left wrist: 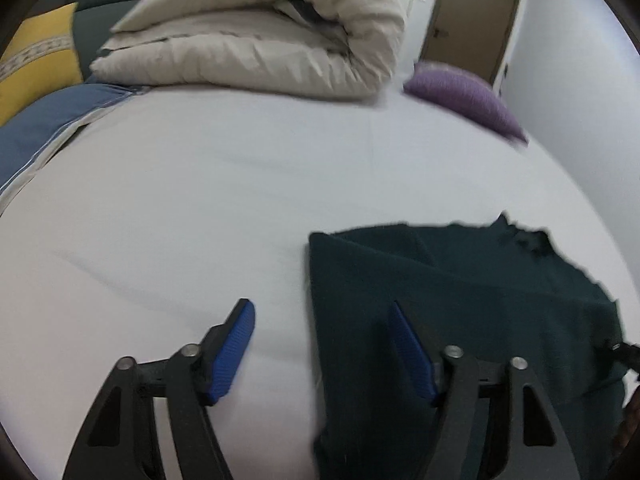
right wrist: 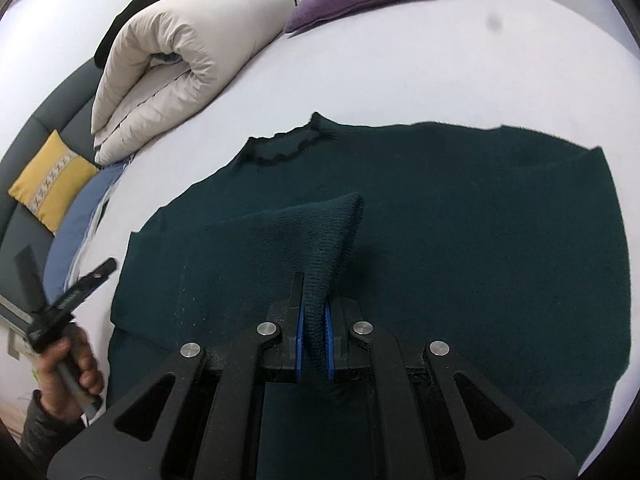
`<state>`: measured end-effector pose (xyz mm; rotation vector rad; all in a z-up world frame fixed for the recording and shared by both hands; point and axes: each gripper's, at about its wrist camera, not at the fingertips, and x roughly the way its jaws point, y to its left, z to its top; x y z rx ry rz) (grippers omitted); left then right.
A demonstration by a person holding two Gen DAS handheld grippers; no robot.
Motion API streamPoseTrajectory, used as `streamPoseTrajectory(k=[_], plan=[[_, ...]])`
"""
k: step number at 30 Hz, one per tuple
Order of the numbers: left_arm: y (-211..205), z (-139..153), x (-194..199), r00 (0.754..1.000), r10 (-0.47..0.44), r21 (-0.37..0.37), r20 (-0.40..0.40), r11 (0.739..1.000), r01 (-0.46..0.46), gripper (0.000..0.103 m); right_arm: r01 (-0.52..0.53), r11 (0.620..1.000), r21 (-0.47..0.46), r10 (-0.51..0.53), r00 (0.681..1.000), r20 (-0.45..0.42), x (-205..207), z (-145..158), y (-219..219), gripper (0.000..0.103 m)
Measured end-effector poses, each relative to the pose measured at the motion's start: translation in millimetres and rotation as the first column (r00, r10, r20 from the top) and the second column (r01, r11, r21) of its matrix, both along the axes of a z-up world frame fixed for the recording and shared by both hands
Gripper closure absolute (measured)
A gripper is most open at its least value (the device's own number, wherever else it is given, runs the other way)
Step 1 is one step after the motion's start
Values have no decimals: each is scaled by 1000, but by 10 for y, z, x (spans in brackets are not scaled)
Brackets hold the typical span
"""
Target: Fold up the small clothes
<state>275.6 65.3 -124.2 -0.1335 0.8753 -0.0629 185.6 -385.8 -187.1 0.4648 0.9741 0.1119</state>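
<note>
A dark green knit sweater (right wrist: 460,216) lies spread on the white bed sheet (right wrist: 440,60), neckline toward the far left. My right gripper (right wrist: 314,320) is shut on the ribbed cuff of a sleeve (right wrist: 320,236), holding it lifted over the sweater's body. My left gripper (left wrist: 320,344) is open and empty, hovering over the sweater's left edge (left wrist: 440,300); one finger is over the sheet (left wrist: 160,200), the other over the fabric. The left gripper's body (right wrist: 72,292) and the hand holding it show at the left of the right wrist view.
A folded beige duvet (left wrist: 256,36) lies at the far side of the bed, with a purple cushion (left wrist: 468,96) beside it. A yellow cushion (right wrist: 48,184) and blue pillow (left wrist: 44,124) sit by a dark headboard. A door (left wrist: 472,20) stands beyond.
</note>
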Motion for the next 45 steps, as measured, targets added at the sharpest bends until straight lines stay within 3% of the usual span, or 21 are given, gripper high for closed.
streamPoseTrajectory(k=[1,7,11,14,18,21,22,24,27,30,32,34,36,40,45], plan=[[-14,-51,63,1000,-8,1,-20,1000,8,48,-3,1000,1,3,1000,-2,9,-9,-5,96],[-96,-217,137,999,-43,30,-12,999,43,58,-29,997,-77,29,1000,9,30,20,122,96],[-20,-244,124,999,-48,-8,-2,999,48,62,24,1000,-3,-24,1000,3,36,-155,-20,97],[-46,-243,140,998,-57,18,5,998,56,64,66,993,95,-68,998,12,-9,-265,-147,97],[-8,-170,158,999,-45,15,-8,999,45,65,69,993,93,-68,998,-8,4,-220,-126,97],[46,30,-42,999,-32,8,43,999,32,68,95,989,111,-94,995,-10,-102,-69,-164,83],[27,71,-108,997,-42,14,57,999,42,67,96,988,121,-97,995,5,-156,-13,-160,69],[-41,156,-289,994,-74,47,83,996,70,60,93,988,122,-97,995,32,-252,64,-124,55],[-148,91,-409,994,-97,117,58,989,89,57,28,999,29,-28,1000,1,-268,42,63,55],[-138,-137,-373,996,-86,116,-9,989,86,56,8,996,-86,-12,999,-43,-259,-72,176,75],[-49,-180,-353,998,-68,65,-15,995,69,56,10,994,-111,-14,999,-39,-289,-75,167,82],[-39,-192,-363,997,-73,75,-12,994,74,56,24,994,-108,-29,999,-43,-322,-83,102,92],[-47,-201,-387,996,-86,106,-3,991,86,56,37,993,-113,-41,999,-36,-360,-87,59,93],[36,-238,-359,997,-77,63,-9,995,77,56,55,992,-117,-57,998,-20,-417,-122,31,93],[32,-262,-326,997,-77,64,-12,995,77,55,57,995,-85,-58,998,-10,-371,-180,-46,93]])
